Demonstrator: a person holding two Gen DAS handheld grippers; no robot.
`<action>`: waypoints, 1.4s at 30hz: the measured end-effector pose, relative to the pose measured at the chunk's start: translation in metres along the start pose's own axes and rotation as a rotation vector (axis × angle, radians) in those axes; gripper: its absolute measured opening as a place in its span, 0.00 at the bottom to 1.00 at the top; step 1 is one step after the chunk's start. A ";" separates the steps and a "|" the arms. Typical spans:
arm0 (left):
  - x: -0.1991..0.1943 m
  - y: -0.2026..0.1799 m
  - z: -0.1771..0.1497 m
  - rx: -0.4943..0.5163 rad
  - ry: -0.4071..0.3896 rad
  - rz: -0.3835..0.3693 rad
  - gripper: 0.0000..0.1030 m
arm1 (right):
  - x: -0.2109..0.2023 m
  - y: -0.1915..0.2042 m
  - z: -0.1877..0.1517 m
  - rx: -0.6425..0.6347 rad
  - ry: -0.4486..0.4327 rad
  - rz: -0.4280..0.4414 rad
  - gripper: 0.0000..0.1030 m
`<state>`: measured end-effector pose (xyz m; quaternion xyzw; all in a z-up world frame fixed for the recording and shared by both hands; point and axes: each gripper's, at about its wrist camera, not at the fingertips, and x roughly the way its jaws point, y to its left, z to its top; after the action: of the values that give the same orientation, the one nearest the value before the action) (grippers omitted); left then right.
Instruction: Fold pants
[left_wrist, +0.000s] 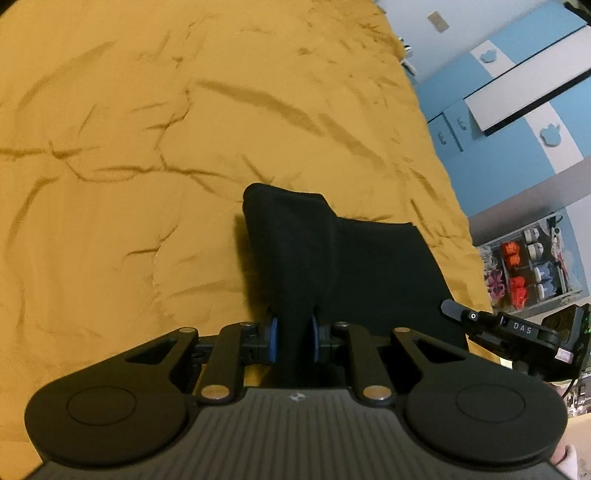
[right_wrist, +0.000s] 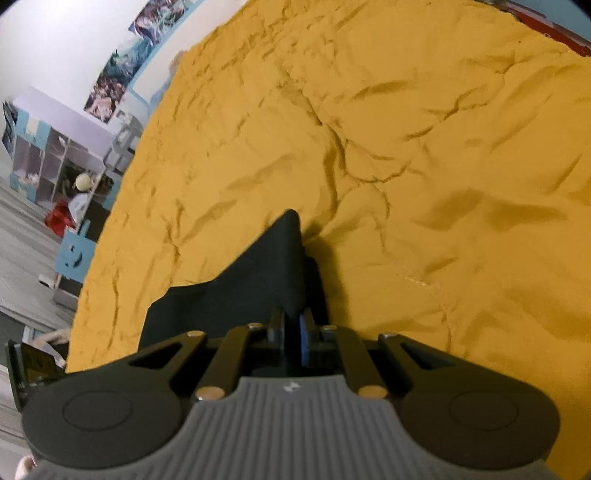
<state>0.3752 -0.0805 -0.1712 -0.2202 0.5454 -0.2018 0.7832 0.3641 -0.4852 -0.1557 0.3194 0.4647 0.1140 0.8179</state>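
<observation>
Left wrist view: left gripper (left_wrist: 293, 338) pinches one bunched edge of the black pants (left_wrist: 369, 273); right gripper (right_wrist: 293, 334) clamps the other; pants stretch sideways between them over the yellow bedspread (left_wrist: 147, 147).

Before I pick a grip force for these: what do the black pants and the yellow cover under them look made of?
Pants: soft matte knit, perhaps fleece or jersey; they bunch thickly in the left gripper and show no sheen. Yellow cover: thin woven sheet, probably cotton; sharp fine creases, flat finish. The right gripper pinches a thinner edge.
</observation>
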 end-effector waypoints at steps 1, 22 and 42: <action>0.004 0.003 0.001 -0.011 0.007 -0.001 0.21 | 0.004 -0.004 0.000 0.000 0.005 0.001 0.02; 0.019 0.041 0.035 -0.081 -0.086 0.007 0.25 | 0.060 -0.046 0.044 0.144 0.042 0.183 0.14; -0.034 0.032 0.013 -0.081 -0.149 0.084 0.42 | 0.009 -0.030 0.031 0.099 0.018 0.097 0.45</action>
<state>0.3790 -0.0343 -0.1594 -0.2427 0.5023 -0.1296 0.8198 0.3918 -0.5168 -0.1689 0.3805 0.4613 0.1331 0.7904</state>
